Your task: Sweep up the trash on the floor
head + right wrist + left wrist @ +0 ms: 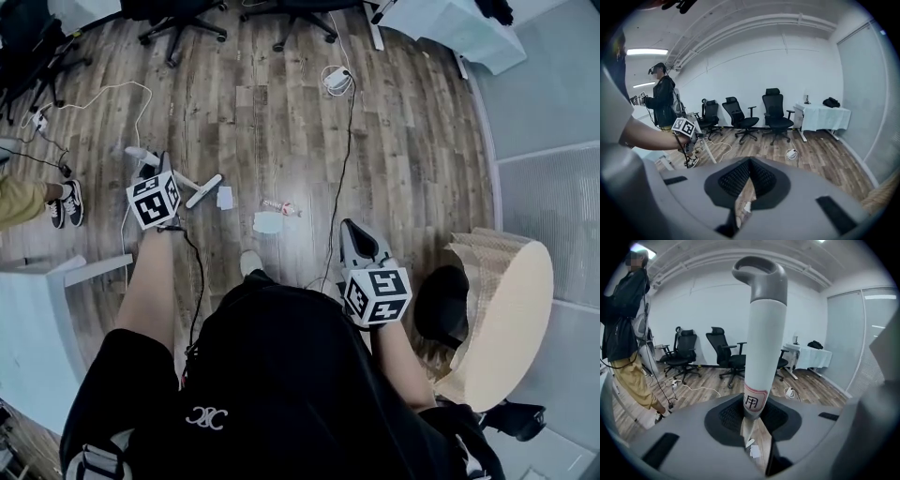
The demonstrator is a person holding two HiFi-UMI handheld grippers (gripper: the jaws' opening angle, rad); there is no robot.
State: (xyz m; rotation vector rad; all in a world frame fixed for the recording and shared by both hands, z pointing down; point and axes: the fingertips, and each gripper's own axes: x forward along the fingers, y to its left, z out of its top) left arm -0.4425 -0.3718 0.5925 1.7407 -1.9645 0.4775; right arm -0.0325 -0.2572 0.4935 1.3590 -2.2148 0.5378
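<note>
My left gripper [161, 171] is shut on a white broom handle [761, 348] with a grey looped top and a red-edged label. The handle [141, 153] slants down to a white head [203, 190] on the wooden floor. Trash lies just right of that head: a white paper scrap [225, 197], a crumpled wrapper [281, 207] and a pale sheet [268, 223]. My right gripper [351, 228] hovers to the right of the trash, shut with nothing in it. In the right gripper view, the jaws [749, 165] meet, and a white scrap [746, 206] shows on the floor below.
Office chairs [183, 19] and a white-draped table [459, 28] stand at the far side. Cables and a power adapter [336, 80] lie on the floor. A person's shoes [66, 202] are at the left, and a round corrugated cardboard piece [511, 314] and a black cap [441, 305] at the right.
</note>
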